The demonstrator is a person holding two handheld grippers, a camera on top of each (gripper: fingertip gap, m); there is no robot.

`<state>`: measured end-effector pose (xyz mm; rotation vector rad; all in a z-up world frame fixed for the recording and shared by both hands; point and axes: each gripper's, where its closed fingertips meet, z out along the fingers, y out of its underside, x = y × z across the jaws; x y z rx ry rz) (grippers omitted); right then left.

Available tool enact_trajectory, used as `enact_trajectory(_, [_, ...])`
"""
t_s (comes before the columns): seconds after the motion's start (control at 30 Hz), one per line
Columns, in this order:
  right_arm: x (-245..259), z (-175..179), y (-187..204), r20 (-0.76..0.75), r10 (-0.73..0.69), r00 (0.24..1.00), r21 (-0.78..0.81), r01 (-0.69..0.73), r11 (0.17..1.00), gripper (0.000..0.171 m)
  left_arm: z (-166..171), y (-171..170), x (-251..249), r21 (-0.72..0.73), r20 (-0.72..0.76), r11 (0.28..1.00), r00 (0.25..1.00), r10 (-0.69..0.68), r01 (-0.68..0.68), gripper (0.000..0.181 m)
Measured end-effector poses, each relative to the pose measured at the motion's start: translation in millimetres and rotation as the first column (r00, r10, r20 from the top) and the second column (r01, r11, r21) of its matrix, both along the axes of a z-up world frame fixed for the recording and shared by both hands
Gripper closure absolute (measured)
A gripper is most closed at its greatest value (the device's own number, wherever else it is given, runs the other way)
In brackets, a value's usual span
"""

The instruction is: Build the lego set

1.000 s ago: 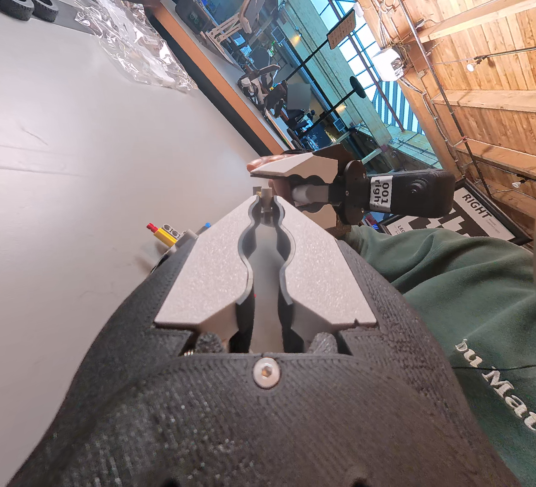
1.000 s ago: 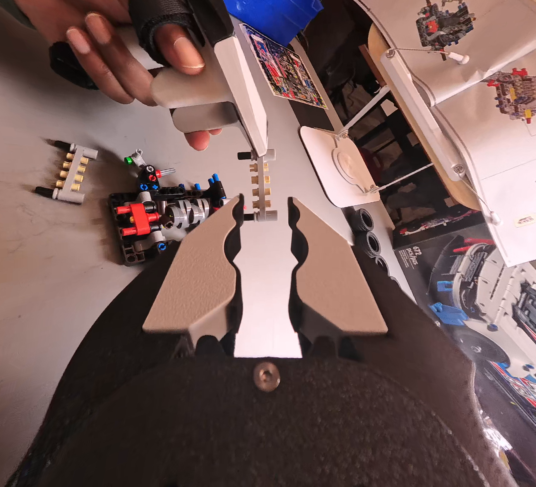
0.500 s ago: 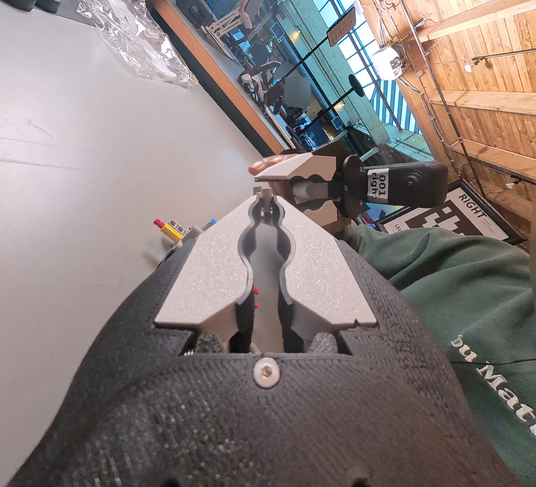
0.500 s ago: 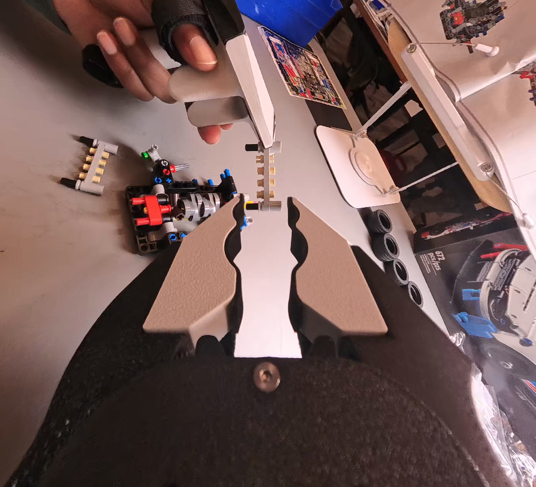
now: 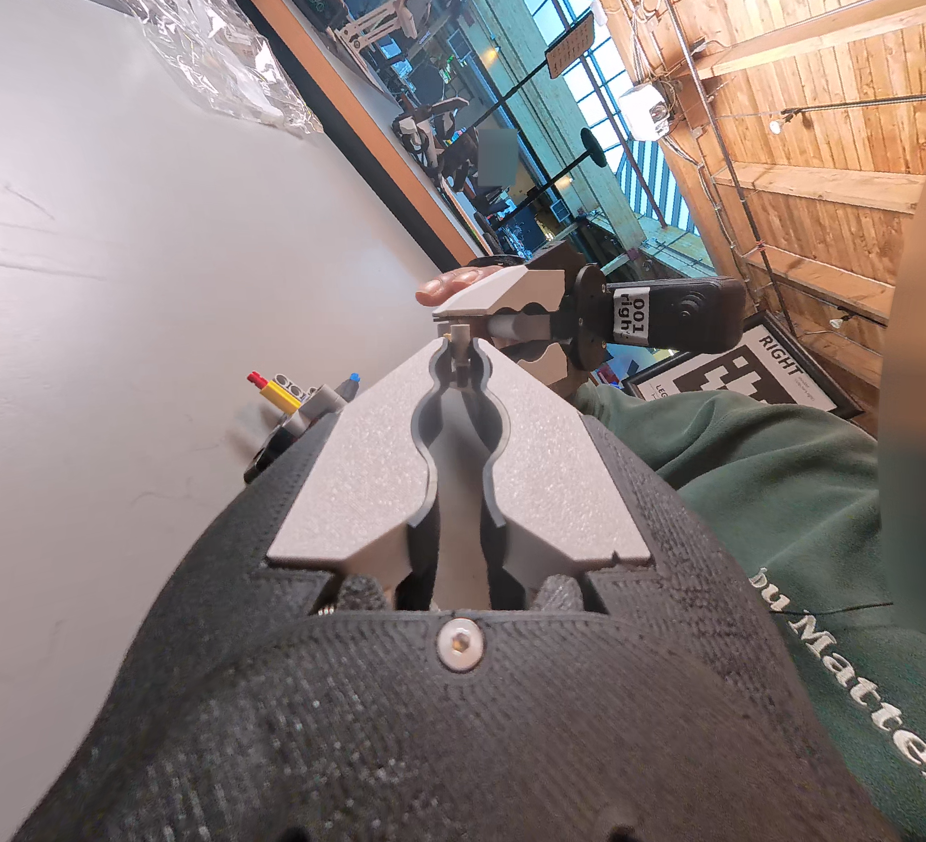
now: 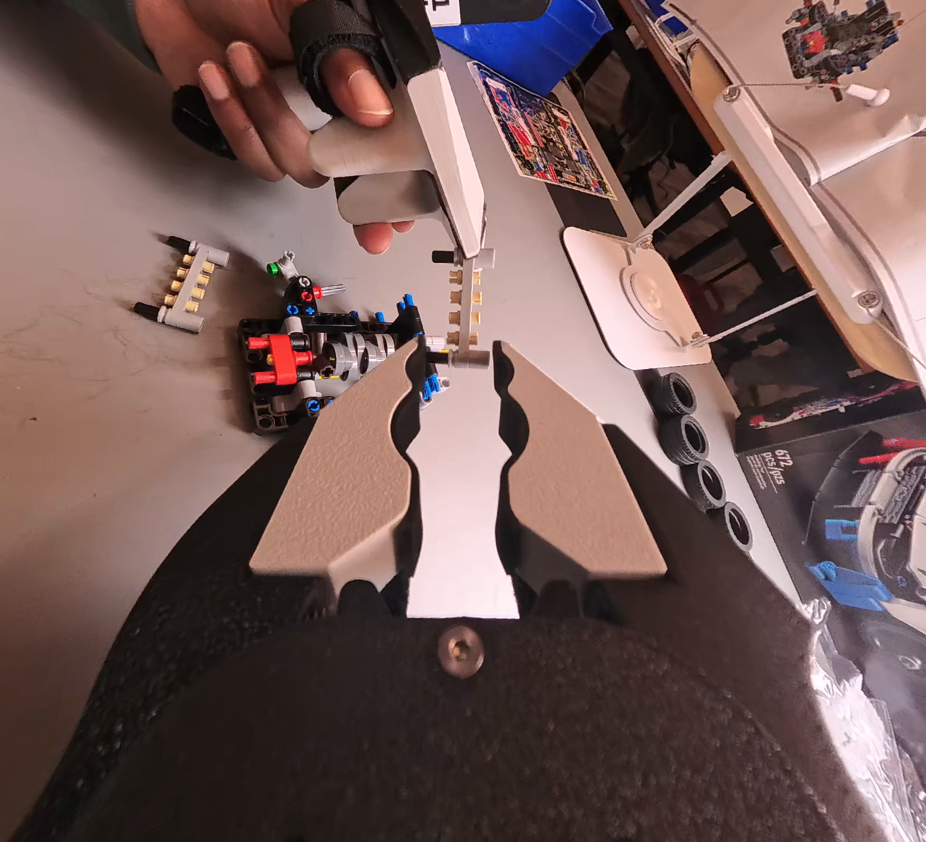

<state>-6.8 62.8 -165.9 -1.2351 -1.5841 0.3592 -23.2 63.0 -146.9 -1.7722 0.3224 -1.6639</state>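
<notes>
The left tool (image 6: 473,254) was clamped on the far end of a grey beam with tan pins (image 6: 465,309), held above the bench (image 6: 100,417). Its long axis ran straight toward the right tool (image 6: 456,354), whose jaws stood apart around the near end.

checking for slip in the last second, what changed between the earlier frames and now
Little changed. The left gripper stays shut on the top end of the grey beam with tan pins, no slip visible. The right gripper stays open at the beam's lower end, perhaps marginally nearer. The black chassis and the second pinned beam lie on the table as before.
</notes>
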Motion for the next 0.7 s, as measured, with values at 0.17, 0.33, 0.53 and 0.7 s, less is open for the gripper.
enact_trajectory(0.17, [-0.3,4.6,2.1,-0.024,-0.017,1.0,0.018,0.017,1.0,0.15,0.6,-1.8,1.2,0.014,-0.006,1.0,1.0,-0.009,0.01,0.176])
enact_trajectory(0.33, [-0.6,9.0,2.0,-0.037,-0.016,0.999,0.055,0.018,0.998,0.151,5.8,-6.2,3.4,0.07,-0.011,0.997,1.0,-0.026,0.026,0.176])
enact_trajectory(0.53, [-0.7,16.1,1.4,-0.049,-0.011,0.999,0.144,0.018,0.989,0.155,12.9,-11.4,4.3,0.194,-0.067,0.98,0.997,-0.025,0.037,0.176])
enact_trajectory(0.7, [-0.3,21.3,2.3,-0.072,-0.012,0.997,0.174,0.024,0.985,0.154,15.1,-13.5,4.0,0.242,-0.09,0.969,0.996,-0.023,0.044,0.175])
